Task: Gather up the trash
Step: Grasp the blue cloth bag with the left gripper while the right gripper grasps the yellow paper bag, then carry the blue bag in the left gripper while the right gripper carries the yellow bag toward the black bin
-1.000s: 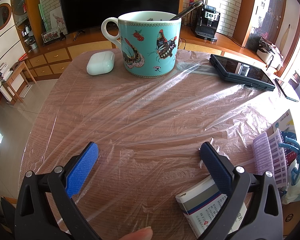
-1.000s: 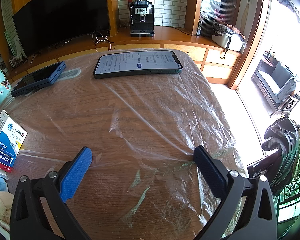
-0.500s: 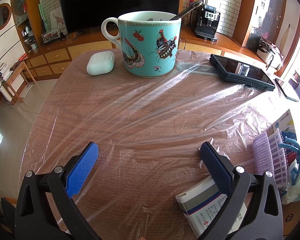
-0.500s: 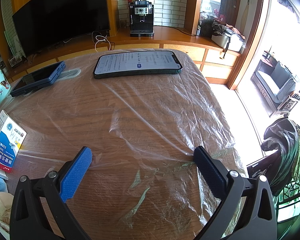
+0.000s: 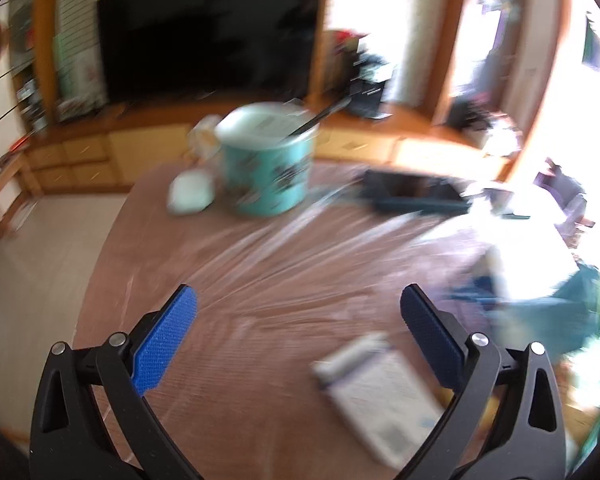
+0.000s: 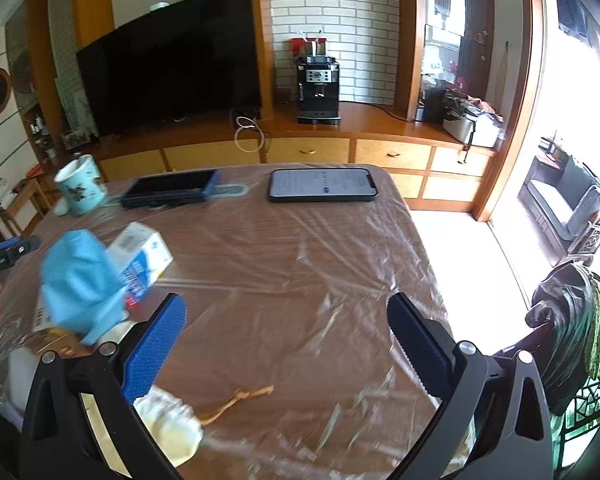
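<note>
Both tools are spread wide with nothing between their blue pads. The left gripper [image 5: 298, 332] hangs over the plastic-covered table [image 5: 260, 280], its view smeared by blur. The right gripper [image 6: 286, 340] is sharper and also empty-handed.

The likely trash sits at the lower left of the right wrist view: a crumpled white tissue [image 6: 170, 426] with a thin brown stem [image 6: 236, 400] beside it, just under the right tool's left pad. A crumpled blue wrapper or bag [image 6: 82, 280] lies at the left, touching a small white-and-blue box [image 6: 142, 256]; whether the box counts as trash I cannot tell.

Risks from here, as I judge them: the clear plastic sheet is loose and wrinkled, so a pinch at the tissue could catch the film and drag it, which would tug the mug [image 6: 82, 190] with its spoon, the dark tablet [image 6: 170, 194] and the phone [image 6: 324, 185] at the top of the frame. The stem is thin and flat, easy to miss or snap. The soft tissue may tear or slip from a shallow bite.
</note>
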Action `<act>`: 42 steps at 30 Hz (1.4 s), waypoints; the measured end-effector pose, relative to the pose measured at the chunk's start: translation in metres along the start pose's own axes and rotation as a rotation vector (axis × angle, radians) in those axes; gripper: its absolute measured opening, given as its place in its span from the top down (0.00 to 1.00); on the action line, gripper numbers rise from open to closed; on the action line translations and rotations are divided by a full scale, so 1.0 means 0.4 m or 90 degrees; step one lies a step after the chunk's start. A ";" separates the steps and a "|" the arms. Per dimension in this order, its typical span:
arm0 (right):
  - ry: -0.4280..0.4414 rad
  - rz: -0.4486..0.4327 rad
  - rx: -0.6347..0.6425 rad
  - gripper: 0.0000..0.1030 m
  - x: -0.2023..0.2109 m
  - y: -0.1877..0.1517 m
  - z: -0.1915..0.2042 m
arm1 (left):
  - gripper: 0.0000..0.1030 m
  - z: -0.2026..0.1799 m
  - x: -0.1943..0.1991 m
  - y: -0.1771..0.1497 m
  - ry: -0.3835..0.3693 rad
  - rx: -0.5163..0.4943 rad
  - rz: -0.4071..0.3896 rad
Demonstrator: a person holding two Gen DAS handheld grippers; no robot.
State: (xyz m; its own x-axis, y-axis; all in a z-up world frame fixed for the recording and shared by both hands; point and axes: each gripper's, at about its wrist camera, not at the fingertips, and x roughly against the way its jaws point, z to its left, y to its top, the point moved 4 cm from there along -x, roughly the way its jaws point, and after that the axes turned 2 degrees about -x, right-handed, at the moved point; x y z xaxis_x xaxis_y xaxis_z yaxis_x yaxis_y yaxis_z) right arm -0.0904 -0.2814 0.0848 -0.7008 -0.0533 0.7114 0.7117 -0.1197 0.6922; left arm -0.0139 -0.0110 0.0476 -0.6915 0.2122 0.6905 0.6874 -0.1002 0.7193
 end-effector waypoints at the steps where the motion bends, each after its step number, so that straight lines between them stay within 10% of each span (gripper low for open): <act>1: 0.022 -0.001 -0.005 0.04 0.026 -0.020 0.020 | 0.01 -0.029 0.025 0.009 -0.019 -0.024 -0.012; 9: 0.078 0.024 -0.017 0.04 0.100 -0.159 0.157 | 0.01 -0.266 0.111 0.008 -0.152 -0.228 -0.039; 18: 0.099 0.125 -0.054 0.04 -0.004 -0.266 0.224 | 0.01 -0.412 0.042 -0.048 -0.206 -0.333 0.044; 32: 0.104 0.155 -0.071 0.19 -0.061 -0.261 0.196 | 0.01 -0.404 -0.081 -0.058 -0.222 -0.286 0.129; 42: 0.149 0.142 -0.080 0.41 -0.047 -0.259 0.176 | 0.45 -0.400 -0.054 -0.045 -0.255 -0.251 0.120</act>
State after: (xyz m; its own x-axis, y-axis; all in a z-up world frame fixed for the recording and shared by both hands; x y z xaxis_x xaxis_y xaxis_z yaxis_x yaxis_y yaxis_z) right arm -0.1475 -0.1980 0.0083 -0.5313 -0.3161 0.7860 0.8472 -0.2003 0.4921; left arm -0.0468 -0.1691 0.0320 -0.3749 0.4984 0.7817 0.6033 -0.5090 0.6139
